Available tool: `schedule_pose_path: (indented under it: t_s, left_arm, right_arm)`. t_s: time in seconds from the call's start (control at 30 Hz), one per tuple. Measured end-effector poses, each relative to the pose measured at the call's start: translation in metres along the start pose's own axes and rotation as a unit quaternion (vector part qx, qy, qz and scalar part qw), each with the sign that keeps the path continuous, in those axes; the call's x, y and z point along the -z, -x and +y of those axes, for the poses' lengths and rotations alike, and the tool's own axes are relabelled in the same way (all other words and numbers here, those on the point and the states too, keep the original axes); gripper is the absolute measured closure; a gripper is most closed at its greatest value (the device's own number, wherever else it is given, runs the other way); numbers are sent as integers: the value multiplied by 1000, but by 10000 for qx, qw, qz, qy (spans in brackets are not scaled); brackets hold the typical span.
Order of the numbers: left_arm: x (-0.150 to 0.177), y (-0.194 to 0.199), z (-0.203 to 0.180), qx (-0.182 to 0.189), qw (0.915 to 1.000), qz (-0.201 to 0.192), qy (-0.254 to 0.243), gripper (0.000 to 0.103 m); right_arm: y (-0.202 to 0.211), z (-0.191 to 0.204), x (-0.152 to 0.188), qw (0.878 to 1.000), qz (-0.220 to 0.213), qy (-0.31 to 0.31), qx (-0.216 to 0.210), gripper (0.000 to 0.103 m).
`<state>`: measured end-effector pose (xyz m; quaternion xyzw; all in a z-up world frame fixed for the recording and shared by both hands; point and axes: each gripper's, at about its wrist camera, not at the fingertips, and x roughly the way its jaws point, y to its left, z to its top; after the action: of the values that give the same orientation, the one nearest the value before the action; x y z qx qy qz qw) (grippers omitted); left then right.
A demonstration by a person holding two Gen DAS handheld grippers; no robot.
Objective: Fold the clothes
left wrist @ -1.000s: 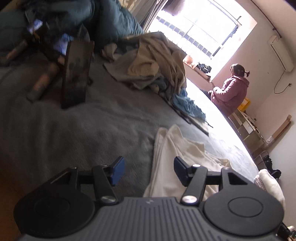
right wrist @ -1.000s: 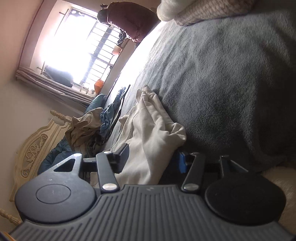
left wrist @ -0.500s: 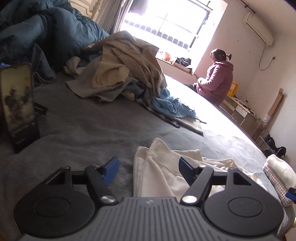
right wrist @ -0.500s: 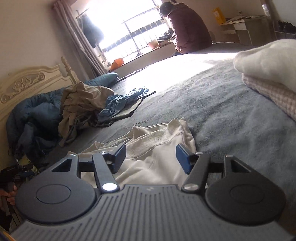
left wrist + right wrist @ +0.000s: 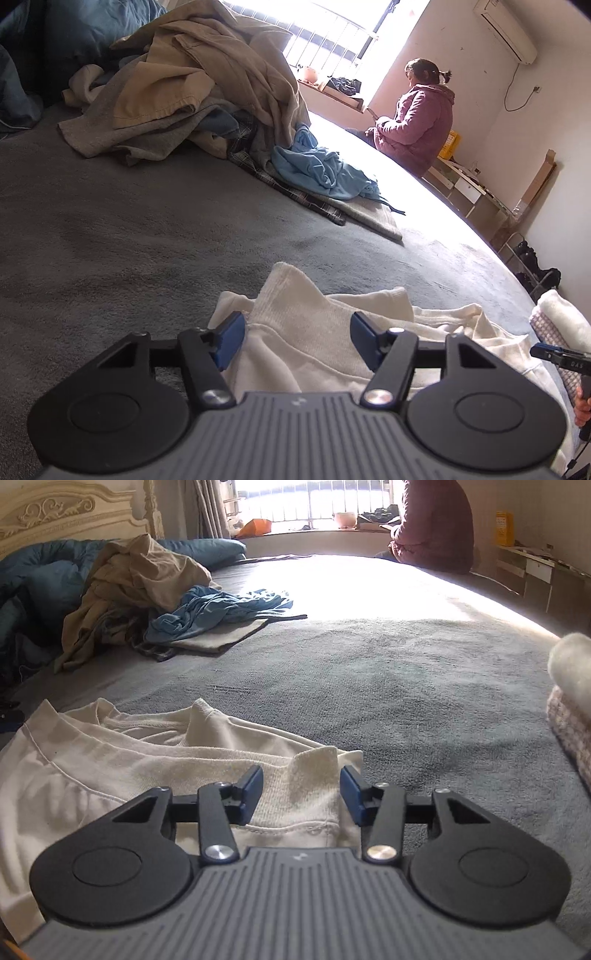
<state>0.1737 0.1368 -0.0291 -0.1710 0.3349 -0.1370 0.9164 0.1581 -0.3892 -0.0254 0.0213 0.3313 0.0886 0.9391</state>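
- The cream-white knitted sweatshirt [image 5: 314,332] lies crumpled on the grey fleece bed cover [image 5: 129,240], close under both cameras, with a ribbed hem or cuff standing up at each end.
- In the left wrist view, the left gripper [image 5: 297,338] straddles one raised ribbed corner of the sweatshirt; its blue pads [image 5: 231,338] stand apart, the left pad just at the cloth's edge and the right pad clear of it, so nothing is pinched. Its jaws have just been closing a little, with the cloth between them.
- In the right wrist view, the right gripper [image 5: 301,794] frames the other ribbed end of the sweatshirt [image 5: 147,771]; its jaws have just been closing and sit narrower than the left ones, the pads close beside the fabric on both sides, yet I cannot tell whether they press on it.
- Only the left wrist view shows the right gripper's black tip [image 5: 557,356] and a hand [image 5: 581,402] at the far right edge, and a wall-mounted air conditioner [image 5: 506,27].
- Only the right wrist view shows the carved cream headboard [image 5: 70,513].
- Both views show the heap of tan and blue unfolded clothes [image 5: 207,99], a seated person in a pink jacket [image 5: 421,118] beyond the bed, and a folded white fluffy stack [image 5: 572,701] at right.
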Motion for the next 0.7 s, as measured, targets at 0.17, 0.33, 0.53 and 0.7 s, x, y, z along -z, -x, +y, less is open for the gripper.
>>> schedule_pose_path:
  t_s: [0.17,0.33,0.53,0.7]
  left_arm:
    - [1,5,1,115,9999,-68,-86,39]
    - [0,12,-3,213,9992,-137,-294,39]
    - [-2,10,-22,303,9953,-147,-911,39]
    - [-6,-9,-30,-75,9930,-58,-1179,38]
  right_arm:
    - [-7,4,-4,9997,40,236,-70,77]
    - [-12,-4,-6,9999,13,37,124,75]
    - [-11,-18,-2,9993,75,-320,-156,75]
    - [-3,-22,0,9984,-48,-456,-322,81]
